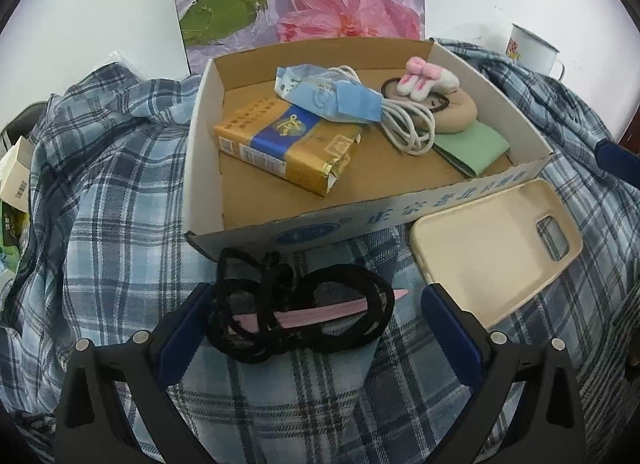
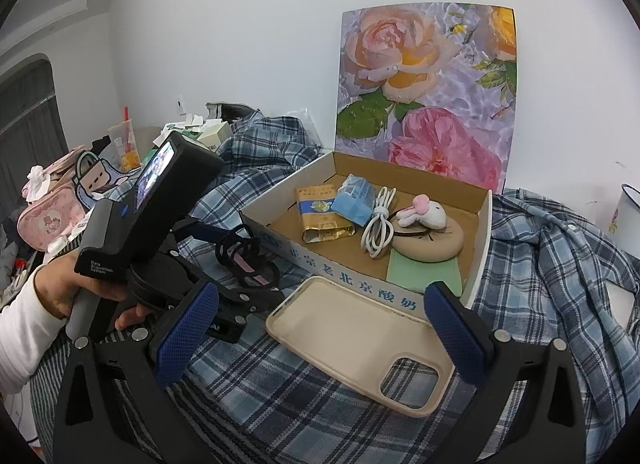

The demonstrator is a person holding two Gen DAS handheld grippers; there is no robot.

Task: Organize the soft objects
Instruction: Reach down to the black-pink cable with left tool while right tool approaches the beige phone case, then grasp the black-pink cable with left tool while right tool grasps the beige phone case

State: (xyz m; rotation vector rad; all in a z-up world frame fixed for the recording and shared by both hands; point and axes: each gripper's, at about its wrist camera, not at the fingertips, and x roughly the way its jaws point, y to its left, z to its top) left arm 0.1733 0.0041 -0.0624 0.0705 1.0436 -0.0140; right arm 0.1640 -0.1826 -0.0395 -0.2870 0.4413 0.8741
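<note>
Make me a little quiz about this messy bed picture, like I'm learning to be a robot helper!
1. True or false: the beige phone case lies inside the cardboard box.
2. What sits between the left gripper fingers: A) white cable, B) black cord bundle, C) tissue pack?
3. Fill in: the right gripper is ____ (open/shut).

Key: 1 false, it lies outside, on the plaid cloth. 2 B. 3 open.
</note>
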